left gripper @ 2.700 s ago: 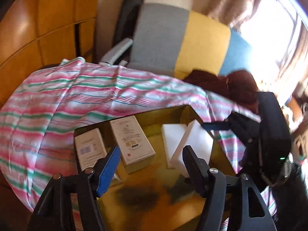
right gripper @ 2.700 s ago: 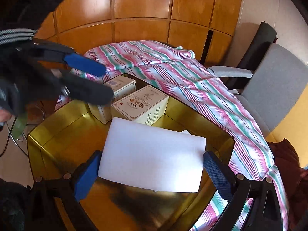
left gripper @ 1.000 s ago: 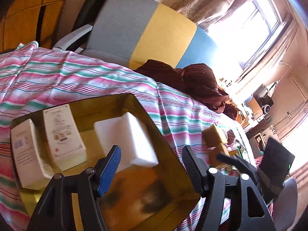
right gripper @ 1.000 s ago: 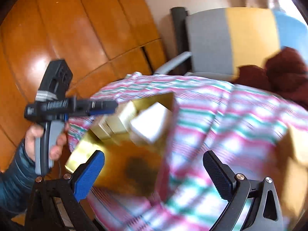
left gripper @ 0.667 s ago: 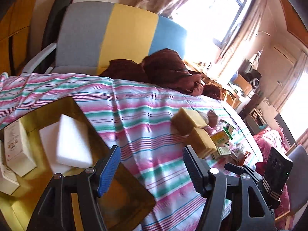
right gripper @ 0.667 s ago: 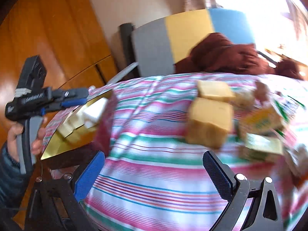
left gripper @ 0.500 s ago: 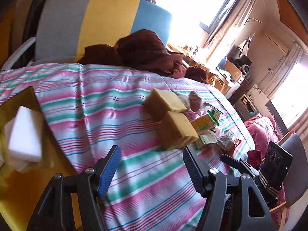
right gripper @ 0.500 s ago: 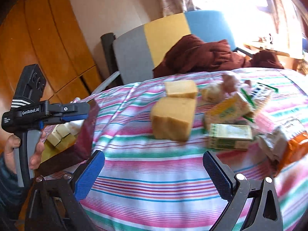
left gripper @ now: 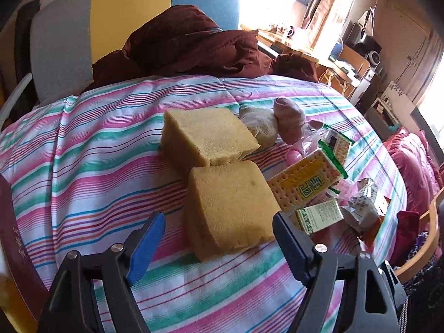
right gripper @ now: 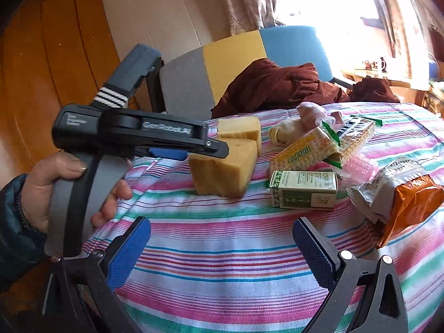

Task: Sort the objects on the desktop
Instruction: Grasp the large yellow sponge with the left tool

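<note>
Right now two yellow sponge blocks sit touching on the striped tablecloth; the near sponge (left gripper: pixel 230 208) lies just ahead of the left gripper (left gripper: pixel 219 238), jaws spread, empty. Far sponge (left gripper: pixel 208 136) behind it. Cracker packs (left gripper: pixel 305 183), a green box (right gripper: pixel 304 190) and snack bags (right gripper: pixel 399 194) lie beside. Right gripper (right gripper: pixel 222 252) jaws spread, empty, over bare cloth.

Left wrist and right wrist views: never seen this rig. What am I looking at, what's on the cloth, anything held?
No robot: a person holds a two-finger gripper in each hand, each with a fisheye camera looking along its fingers. The left wrist view shows the left gripper, open and empty, facing the near yellow sponge, with a second sponge behind. The right wrist view shows the right gripper, open and empty above the striped cloth. Also there: a cracker pack, a green box and the left hand.
</note>
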